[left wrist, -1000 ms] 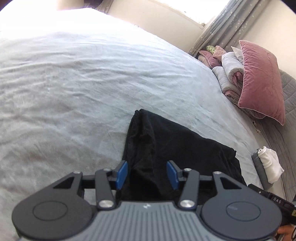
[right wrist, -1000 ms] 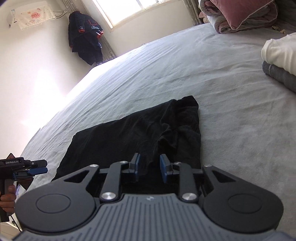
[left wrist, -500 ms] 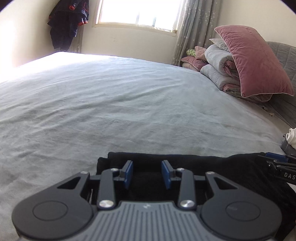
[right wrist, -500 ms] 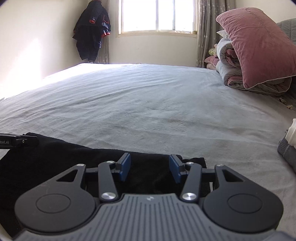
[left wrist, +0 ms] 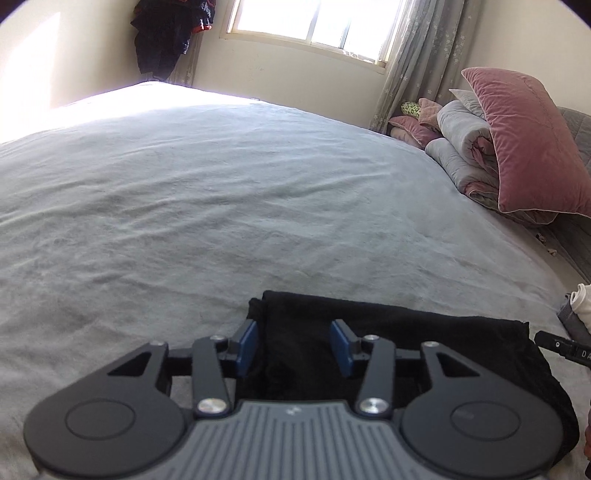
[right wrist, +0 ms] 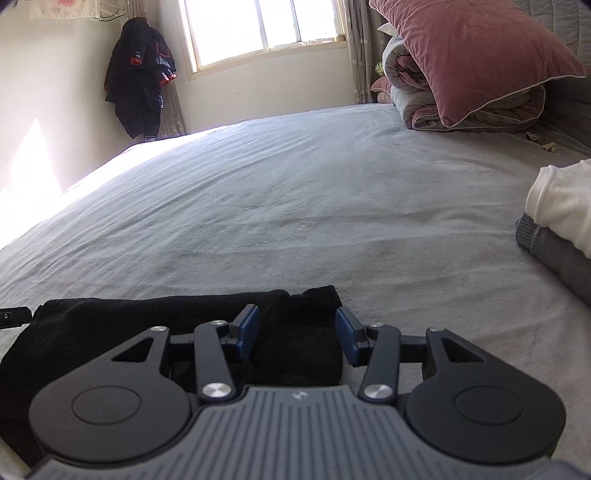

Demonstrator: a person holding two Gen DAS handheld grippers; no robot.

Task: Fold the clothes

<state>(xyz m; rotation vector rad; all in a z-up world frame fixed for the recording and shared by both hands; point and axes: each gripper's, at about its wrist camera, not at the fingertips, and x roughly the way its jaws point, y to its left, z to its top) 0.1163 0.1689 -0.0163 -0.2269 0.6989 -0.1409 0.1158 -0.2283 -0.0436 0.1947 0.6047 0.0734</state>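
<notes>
A black garment (left wrist: 406,339) lies folded into a long strip on the grey bed sheet (left wrist: 221,206). My left gripper (left wrist: 295,345) is open, its blue pads straddling the strip's left end just above the cloth. In the right wrist view the same black garment (right wrist: 147,321) stretches to the left, and my right gripper (right wrist: 297,332) is open with its pads either side of the bunched right end. Neither gripper pinches the fabric. The tip of the other tool (left wrist: 561,349) shows at the right edge of the left wrist view.
A stack of folded clothes, white (right wrist: 561,206) on grey (right wrist: 554,258), sits at the right. A pink pillow (right wrist: 469,55) rests on rolled quilts (left wrist: 461,147) at the bed's head. Dark clothes (right wrist: 140,88) hang in the corner by the window (right wrist: 258,29).
Both grippers swung from looking down on the garment to a low level view along the bed. The left jaws widened in the last half second; the right ones opened earlier and stay wide.
</notes>
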